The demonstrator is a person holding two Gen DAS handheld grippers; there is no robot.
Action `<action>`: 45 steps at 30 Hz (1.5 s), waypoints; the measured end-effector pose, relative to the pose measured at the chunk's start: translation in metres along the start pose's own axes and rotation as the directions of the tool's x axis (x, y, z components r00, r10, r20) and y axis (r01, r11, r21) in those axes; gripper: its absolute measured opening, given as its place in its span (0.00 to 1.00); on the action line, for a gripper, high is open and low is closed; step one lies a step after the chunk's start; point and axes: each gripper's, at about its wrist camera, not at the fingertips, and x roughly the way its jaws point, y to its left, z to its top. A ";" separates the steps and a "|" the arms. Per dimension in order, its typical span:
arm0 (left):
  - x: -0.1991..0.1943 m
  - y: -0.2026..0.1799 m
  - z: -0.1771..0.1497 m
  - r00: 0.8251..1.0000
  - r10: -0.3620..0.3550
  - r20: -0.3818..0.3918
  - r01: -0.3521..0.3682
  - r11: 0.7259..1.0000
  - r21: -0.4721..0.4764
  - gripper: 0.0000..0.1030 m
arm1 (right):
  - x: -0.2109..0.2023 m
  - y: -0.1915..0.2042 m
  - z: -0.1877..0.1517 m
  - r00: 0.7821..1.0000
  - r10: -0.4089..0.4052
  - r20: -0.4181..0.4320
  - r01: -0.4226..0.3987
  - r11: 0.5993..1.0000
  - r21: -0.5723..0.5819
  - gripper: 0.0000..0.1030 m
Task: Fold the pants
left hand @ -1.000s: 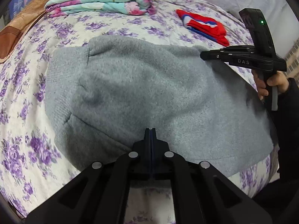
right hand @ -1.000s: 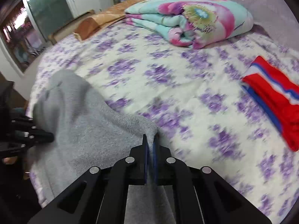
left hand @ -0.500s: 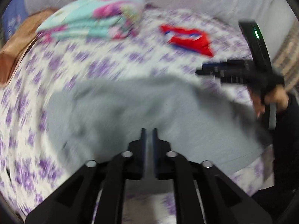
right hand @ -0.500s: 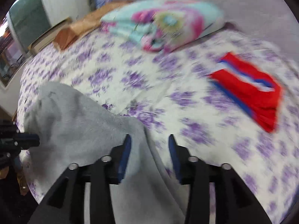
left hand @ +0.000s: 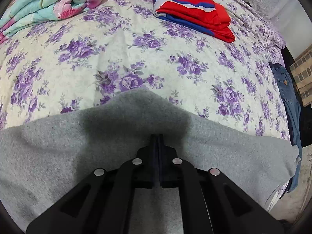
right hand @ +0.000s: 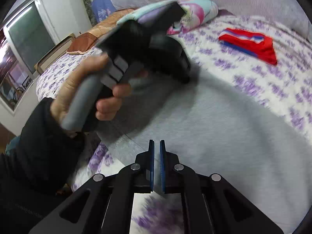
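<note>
1. The grey pants (left hand: 58, 152) lie on the flowered bed (left hand: 136, 44), along its near edge, their long axis running left to right across my view. The fold line bulges toward the far side just beyond my left gripper (left hand: 158, 136).
2. My left jaws are clenched, and nothing shows between the tips; whether they touch the fleece below I cannot tell.
3. My right gripper (right hand: 157, 142) hovers over the pants' near hem, jaws nearly pressed together with only a sliver of gap, and no cloth in it.
4. Both grippers sit above the garment; my left hand (right hand: 91, 89) reaches deeper, toward the far fold.
5. I judge the next fold needs the near hem, which lies closest to my right jaws.
6. Hidden: the pants' left end runs out of frame, and the right view is smeared with blur.
</note>
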 end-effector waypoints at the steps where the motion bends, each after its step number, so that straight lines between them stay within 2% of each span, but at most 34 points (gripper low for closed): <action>1: 0.002 0.002 0.000 1.000 -0.003 0.003 0.003 1.000 -0.003 0.01 | 0.010 0.000 -0.003 0.999 0.002 -0.040 -0.001 1.000 0.013 0.03; 6: 0.005 0.006 0.004 0.999 -0.022 0.029 0.022 1.000 0.015 0.01 | 0.017 0.010 -0.011 0.998 -0.059 -0.019 0.059 0.998 0.012 0.04; 9: 0.003 -0.002 0.005 0.998 0.006 0.057 -0.009 0.999 0.051 0.01 | 0.011 0.006 -0.011 0.999 -0.039 -0.001 0.039 0.996 0.075 0.07; 10: 0.000 -0.004 0.003 0.998 0.017 0.068 -0.021 0.998 0.062 0.01 | 0.003 0.003 -0.014 1.000 -0.008 0.009 0.007 0.993 0.115 0.08; 11: -0.005 -0.006 0.001 0.996 0.026 0.082 -0.032 0.997 0.069 0.01 | -0.006 -0.001 -0.016 1.000 0.016 0.024 -0.019 0.990 0.139 0.13; 12: -0.015 -0.007 -0.005 0.994 0.034 0.104 -0.041 0.997 0.065 0.01 | -0.020 -0.006 -0.020 0.998 0.037 0.055 -0.045 0.986 0.163 0.28; 13: -0.025 -0.007 -0.010 0.992 0.027 0.122 -0.035 0.997 0.065 0.01 | -0.036 -0.011 -0.026 0.995 0.030 0.094 -0.047 0.982 0.183 0.38; 14: -0.038 -0.009 -0.019 0.989 0.008 0.146 -0.018 0.997 0.070 0.02 | -0.061 -0.021 -0.035 0.989 -0.017 0.149 -0.016 0.977 0.212 0.55; 15: -0.046 -0.011 -0.026 0.987 -0.001 0.163 -0.011 0.997 0.074 0.02 | -0.079 -0.029 -0.042 0.981 -0.060 0.186 0.014 0.971 0.239 0.64; 17: -0.068 -0.016 -0.052 0.980 -0.018 0.200 0.003 0.997 0.075 0.06 | -0.120 -0.056 -0.070 0.955 -0.160 0.248 0.071 0.940 0.333 0.71; 19: -0.077 -0.022 -0.078 0.977 -0.045 0.208 0.029 0.996 0.079 0.07 | -0.151 -0.083 -0.101 0.927 -0.246 0.284 0.095 0.885 0.455 0.72; 21: -0.075 -0.032 -0.102 0.978 -0.064 0.199 0.047 0.995 0.086 0.10 | -0.181 -0.112 -0.138 0.892 -0.341 0.296 0.109 0.799 0.592 0.72; 23: -0.066 -0.039 -0.122 0.981 -0.053 0.187 0.036 0.995 0.093 0.13 | -0.201 -0.131 -0.166 0.866 -0.402 0.298 0.113 0.737 0.667 0.72; 25: -0.052 -0.044 -0.135 0.987 -0.025 0.161 0.009 0.995 0.100 0.13 | -0.210 -0.143 -0.182 0.854 -0.430 0.294 0.107 0.697 0.709 0.72; 27: -0.041 -0.046 -0.143 0.992 -0.025 0.125 0.012 0.995 0.101 0.13 | -0.209 -0.153 -0.190 0.861 -0.414 0.294 0.074 0.674 0.735 0.72; 31: -0.042 -0.047 -0.153 0.990 0.001 0.142 -0.017 0.993 0.115 0.13 | -0.196 -0.178 -0.212 0.889 -0.352 0.294 -0.024 0.605 0.796 0.72; 32: -0.042 -0.046 -0.154 0.990 0.001 0.141 -0.017 0.993 0.115 0.13 | -0.182 -0.190 -0.203 0.893 -0.332 0.304 -0.052 0.595 0.802 0.72; 34: -0.042 -0.045 -0.156 0.990 -0.002 0.141 -0.015 0.993 0.115 0.13 | -0.174 -0.208 -0.204 0.892 -0.295 0.343 -0.131 0.558 0.820 0.72; 36: -0.042 -0.045 -0.158 0.990 -0.003 0.143 -0.014 0.993 0.120 0.13 | -0.170 -0.223 -0.209 0.885 -0.292 0.364 -0.179 0.508 0.843 0.72; 38: -0.041 -0.046 -0.158 0.989 -0.001 0.145 -0.017 0.992 0.126 0.13 | -0.164 -0.241 -0.210 0.878 -0.305 0.368 -0.208 0.450 0.868 0.72; 41: -0.041 -0.048 -0.158 0.989 0.002 0.145 -0.021 0.991 0.132 0.13 | -0.150 -0.255 -0.209 0.894 -0.290 0.342 -0.213 0.397 0.893 0.72; 45: -0.040 -0.045 -0.158 0.989 -0.018 0.145 -0.002 0.991 0.137 0.13 | -0.121 -0.266 -0.202 0.915 -0.191 0.355 -0.270 0.364 0.891 0.72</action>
